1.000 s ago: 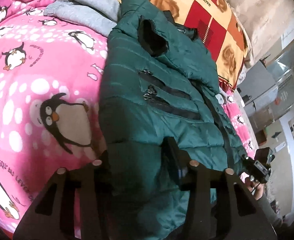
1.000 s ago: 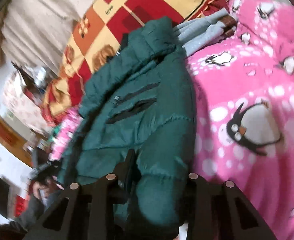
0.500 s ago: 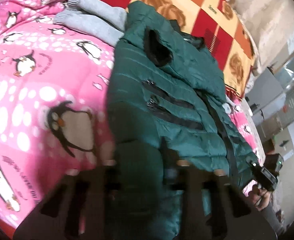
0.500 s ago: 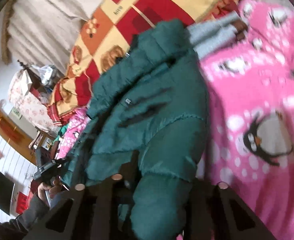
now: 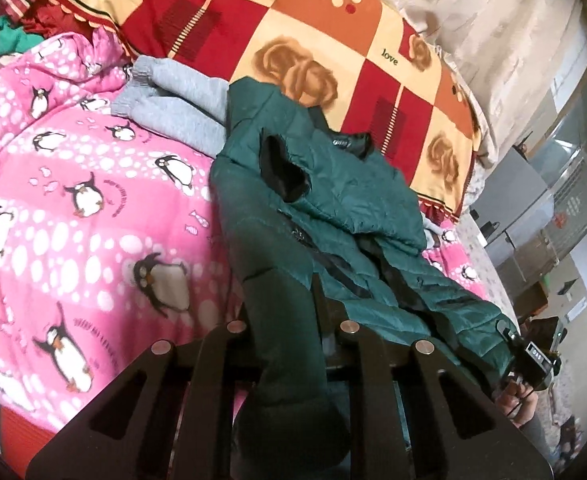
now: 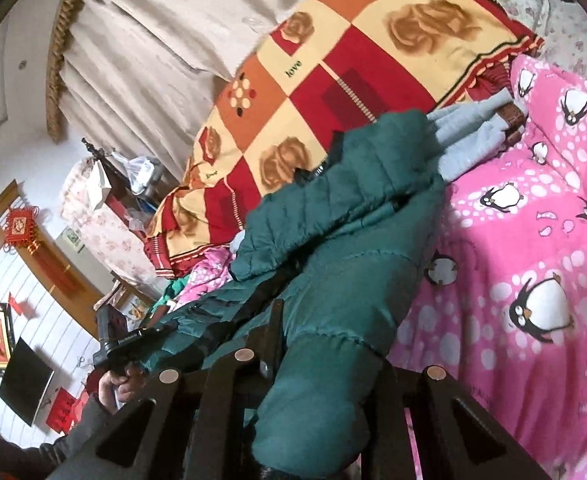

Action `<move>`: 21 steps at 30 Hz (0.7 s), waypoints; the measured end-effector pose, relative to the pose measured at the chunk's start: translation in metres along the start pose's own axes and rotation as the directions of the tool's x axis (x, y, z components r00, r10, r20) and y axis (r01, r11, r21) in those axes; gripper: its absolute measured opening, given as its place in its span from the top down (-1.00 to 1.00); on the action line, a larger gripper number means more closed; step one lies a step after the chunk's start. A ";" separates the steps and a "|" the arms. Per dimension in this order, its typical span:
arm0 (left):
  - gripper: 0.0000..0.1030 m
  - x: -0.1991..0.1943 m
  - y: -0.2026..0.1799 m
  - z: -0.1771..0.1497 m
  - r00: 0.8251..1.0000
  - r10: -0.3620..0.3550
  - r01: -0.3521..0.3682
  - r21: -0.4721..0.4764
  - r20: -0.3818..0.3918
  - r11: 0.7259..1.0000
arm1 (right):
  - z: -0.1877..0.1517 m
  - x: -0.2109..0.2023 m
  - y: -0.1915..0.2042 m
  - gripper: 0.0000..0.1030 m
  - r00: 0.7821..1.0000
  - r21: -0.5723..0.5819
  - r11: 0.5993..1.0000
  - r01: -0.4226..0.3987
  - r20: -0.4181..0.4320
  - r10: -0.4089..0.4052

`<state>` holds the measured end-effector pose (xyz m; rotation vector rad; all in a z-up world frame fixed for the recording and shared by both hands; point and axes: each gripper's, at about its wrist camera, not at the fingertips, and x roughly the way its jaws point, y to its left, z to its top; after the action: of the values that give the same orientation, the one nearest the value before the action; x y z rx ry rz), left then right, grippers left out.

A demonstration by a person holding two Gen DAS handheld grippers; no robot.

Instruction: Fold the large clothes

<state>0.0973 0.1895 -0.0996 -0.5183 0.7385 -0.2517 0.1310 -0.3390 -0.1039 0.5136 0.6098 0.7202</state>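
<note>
Folding is under way on a bed, where a dark green padded jacket (image 5: 333,208) lies spread across a pink penguin blanket (image 5: 73,208), its collar end toward a red-and-cream checked quilt (image 5: 333,40) and a grey garment (image 5: 173,100) just beside its shoulder. The left hand-held gripper (image 5: 289,332) is clamped on a thick fold of the jacket's near edge, which rises between its jaws and drapes toward the camera. The right hand-held gripper (image 6: 325,356) likewise grips a bulky roll of green fabric, lifted clear of the blanket. By the look of it, the hem is being raised for a fold toward the collar. The next move calls for both ends to travel forward together and level, so the slippery padding lands square rather than bunching, before the jaws let go. Each camera catches the opposite hand at the frame's edge.
</note>
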 end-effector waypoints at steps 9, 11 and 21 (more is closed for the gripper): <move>0.75 -0.043 -0.008 -0.037 1.000 0.010 -0.010 0.029 -0.004 1.000 | -0.030 -0.031 0.043 0.73 0.989 -0.099 0.987 0.128 -0.067 -0.135; 0.75 -0.056 -0.009 -0.042 1.000 0.001 -0.001 0.033 0.004 0.999 | -0.036 -0.040 0.055 0.73 0.988 -0.122 0.984 0.133 -0.067 -0.142; 0.75 -0.109 -0.012 -0.066 0.999 -0.026 0.024 0.049 0.027 0.998 | -0.065 -0.077 0.103 0.73 0.985 -0.204 0.970 0.132 -0.080 -0.151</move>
<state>-0.0272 0.1984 -0.0717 -0.4841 0.6978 -0.2848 -0.0038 -0.3146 -0.0609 0.2493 0.6494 0.6635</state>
